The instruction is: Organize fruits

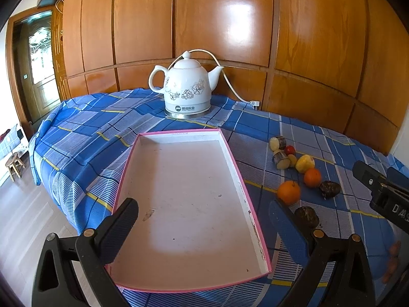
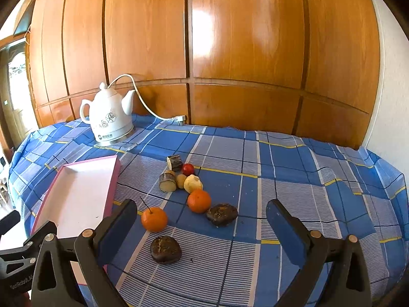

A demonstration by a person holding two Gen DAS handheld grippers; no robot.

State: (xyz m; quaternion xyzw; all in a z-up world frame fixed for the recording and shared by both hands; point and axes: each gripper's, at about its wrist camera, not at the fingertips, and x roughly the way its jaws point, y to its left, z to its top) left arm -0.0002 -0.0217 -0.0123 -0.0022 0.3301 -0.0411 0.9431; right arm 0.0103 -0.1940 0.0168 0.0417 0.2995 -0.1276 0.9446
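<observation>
An empty pink-rimmed white tray (image 1: 231, 156) (image 2: 112, 181) lies on the blue plaid cloth. To its right is a cluster of fruit: two oranges (image 2: 154, 219) (image 2: 199, 201) (image 1: 288, 192) (image 1: 312, 177), two dark brown fruits (image 2: 165, 249) (image 2: 222, 214) (image 1: 307, 216) (image 1: 329, 189), a yellow fruit (image 2: 193, 183) (image 1: 304, 163), a small red one (image 2: 188, 169) (image 1: 289, 150) and two cut cane pieces (image 2: 168, 181) (image 2: 174, 162). My left gripper (image 1: 202, 217) hovers open over the tray's near half. My right gripper (image 2: 200, 220) hangs open above the nearest fruits, holding nothing.
A white ceramic kettle (image 1: 184, 87) (image 2: 110, 115) with a cord stands at the back of the table, against the wooden panel wall. The table edge drops off on the left, with a small stool (image 1: 14, 165) and a door beyond.
</observation>
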